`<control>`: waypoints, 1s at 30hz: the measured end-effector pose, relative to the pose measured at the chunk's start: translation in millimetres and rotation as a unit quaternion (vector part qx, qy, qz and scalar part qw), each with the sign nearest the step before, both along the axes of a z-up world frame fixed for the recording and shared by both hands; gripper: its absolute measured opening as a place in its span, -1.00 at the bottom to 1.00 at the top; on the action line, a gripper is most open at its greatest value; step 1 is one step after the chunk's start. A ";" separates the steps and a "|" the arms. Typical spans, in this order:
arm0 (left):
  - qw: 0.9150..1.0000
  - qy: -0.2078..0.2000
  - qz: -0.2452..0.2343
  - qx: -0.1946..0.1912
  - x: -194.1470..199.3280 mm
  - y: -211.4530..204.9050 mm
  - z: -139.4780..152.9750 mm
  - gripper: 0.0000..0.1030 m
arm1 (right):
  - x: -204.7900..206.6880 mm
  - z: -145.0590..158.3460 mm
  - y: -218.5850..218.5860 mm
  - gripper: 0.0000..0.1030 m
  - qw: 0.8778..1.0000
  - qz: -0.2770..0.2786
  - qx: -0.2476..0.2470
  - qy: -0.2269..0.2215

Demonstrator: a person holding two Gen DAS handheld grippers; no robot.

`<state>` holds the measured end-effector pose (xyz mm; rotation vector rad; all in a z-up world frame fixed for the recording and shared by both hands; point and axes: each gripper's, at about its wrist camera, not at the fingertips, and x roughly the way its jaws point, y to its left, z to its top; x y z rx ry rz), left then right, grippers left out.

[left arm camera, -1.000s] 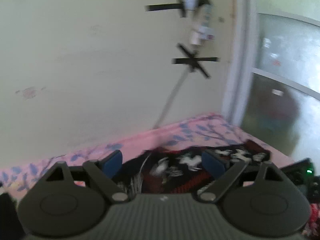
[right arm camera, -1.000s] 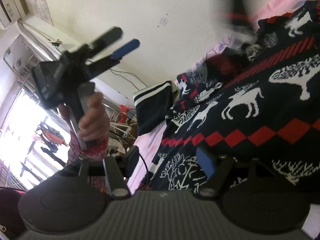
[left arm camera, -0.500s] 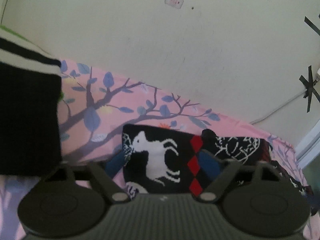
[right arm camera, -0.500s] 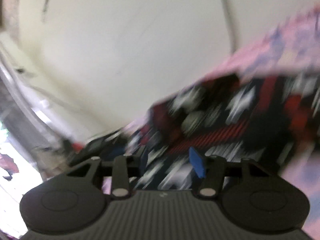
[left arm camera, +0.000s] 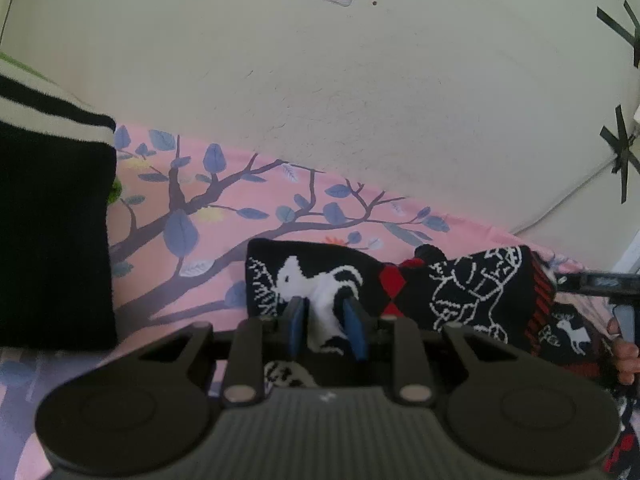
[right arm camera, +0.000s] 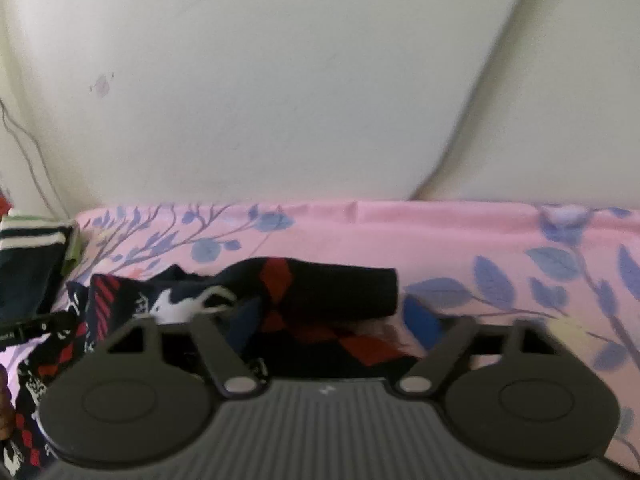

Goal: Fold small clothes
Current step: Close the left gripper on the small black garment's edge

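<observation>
A black knit sweater (left arm camera: 460, 292) with white reindeer and red diamonds lies crumpled on the pink floral bedsheet (left arm camera: 240, 208). My left gripper (left arm camera: 326, 330) is shut on a fold of the sweater near its left edge. In the right wrist view the sweater (right arm camera: 320, 292) lies bunched in front of my right gripper (right arm camera: 334, 326), which is open with its blue pads on either side of the cloth. The right gripper's tip also shows at the right edge of the left wrist view (left arm camera: 596, 280).
A folded black garment with white stripes (left arm camera: 52, 220) lies on the sheet to the left; it also shows in the right wrist view (right arm camera: 32, 264). A cream wall (left arm camera: 360, 100) rises right behind the bed. A cable (left arm camera: 568, 200) is taped to the wall at right.
Both grippers swung down toward the sweater. My left gripper went from open to shut on a fold of the sweater. The right gripper stayed open and settled over the bunched cloth.
</observation>
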<state>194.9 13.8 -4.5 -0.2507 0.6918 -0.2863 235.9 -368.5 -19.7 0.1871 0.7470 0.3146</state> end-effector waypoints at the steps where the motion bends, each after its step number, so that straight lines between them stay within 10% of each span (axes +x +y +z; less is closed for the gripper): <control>1: 1.000 0.001 -0.001 -0.004 0.1 1.4 0.3 -0.56 | -0.6 2.5 4.6 -0.97 1.000 0.004 -0.007 0.000; 12: 1.000 -0.001 0.002 -0.022 -2.2 6.3 1.9 -0.56 | -140.1 95.5 -47.3 -1.00 0.992 -0.063 0.070 -0.088; 19: 1.000 -0.020 -0.014 0.010 -8.9 -5.0 6.0 -0.22 | -170.4 44.5 -68.6 -0.95 0.981 -0.182 -0.056 -0.031; 24: 0.999 -0.037 -0.012 -0.012 -16.2 4.7 12.2 -0.11 | -174.8 25.2 -67.8 0.21 0.986 -0.152 0.057 -0.035; 27: 0.999 -0.035 -0.006 -0.014 -14.9 9.1 12.4 -0.12 | -161.9 14.6 -48.0 0.19 0.989 -0.145 0.031 -0.025; 29: 0.999 -0.026 -0.007 -0.018 -11.9 11.1 10.5 -0.16 | -148.9 2.6 -41.5 -0.10 0.990 -0.140 0.030 0.005; 30: 1.000 -0.023 -0.008 -0.018 -10.7 11.2 9.7 -0.16 | -148.2 -1.2 -39.7 -0.61 0.990 -0.137 0.022 0.010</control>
